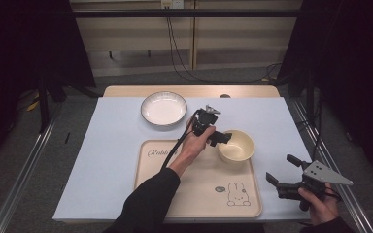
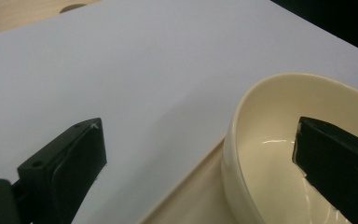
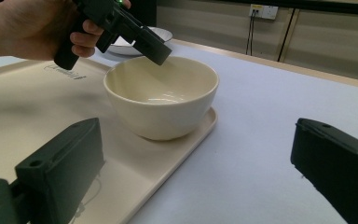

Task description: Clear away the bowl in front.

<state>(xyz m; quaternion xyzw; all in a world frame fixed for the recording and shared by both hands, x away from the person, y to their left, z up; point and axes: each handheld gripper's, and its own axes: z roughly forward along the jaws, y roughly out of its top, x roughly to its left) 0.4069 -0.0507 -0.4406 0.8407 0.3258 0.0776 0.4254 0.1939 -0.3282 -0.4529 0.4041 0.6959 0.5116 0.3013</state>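
Observation:
A cream bowl point(image 1: 237, 146) stands on the far right corner of a beige tray point(image 1: 194, 187) printed with a rabbit. My left gripper point(image 1: 222, 138) reaches across the tray to the bowl's left rim. In the left gripper view the gripper point(image 2: 199, 125) is open and straddles the rim of the bowl point(image 2: 261, 154), one jaw inside and one outside over the white cover. My right gripper point(image 1: 281, 169) is held open and holding nothing near the table's front right, off the tray. The right gripper view looks between that open gripper point(image 3: 196, 125) at the bowl point(image 3: 161, 98) and the left gripper point(image 3: 135, 32).
A white plate with a dark rim point(image 1: 163, 108) lies on the white table cover point(image 1: 111, 145) behind the tray. The tray's raised edge point(image 3: 186, 140) runs just beside the bowl. Cables hang at the back wall, and metal rails flank the table.

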